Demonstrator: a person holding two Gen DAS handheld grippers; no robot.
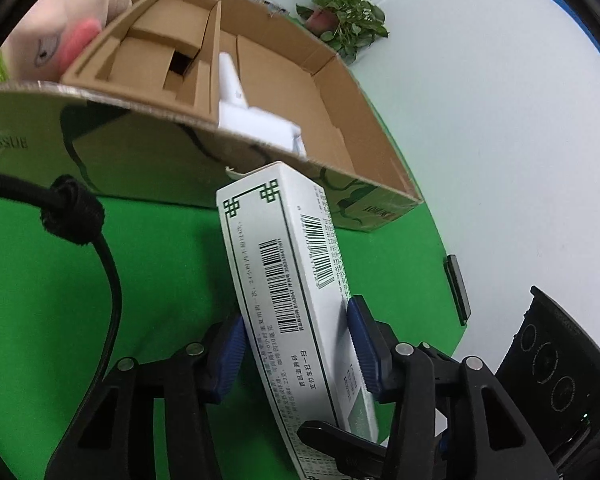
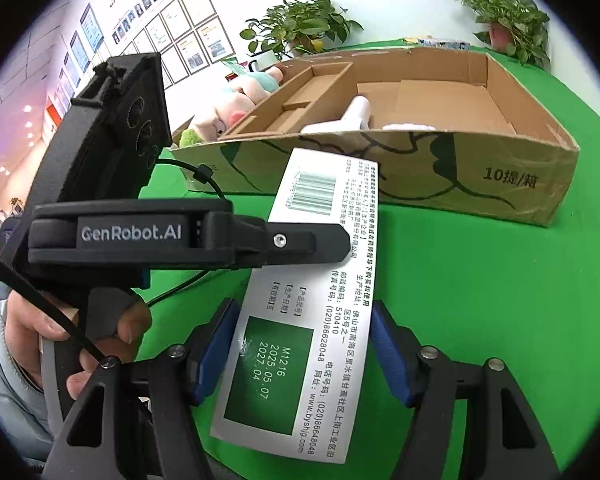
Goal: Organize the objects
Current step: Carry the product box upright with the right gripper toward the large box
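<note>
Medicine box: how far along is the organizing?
Done: a white item already lies in the cardboard box. In hand: the medicine box is clamped in the left tool, outside the carton; the right tool sits open around its end, pads apart from it. Left: getting it into the carton.

Bright, even light floods both views, shadows soft and faint on the green cloth (image 1: 160,280). Fisheye bends the carton (image 2: 420,168) into curves with black corners all round; the pale wall (image 1: 500,120) washes out, and a far ceiling glows purple in the right view
</note>
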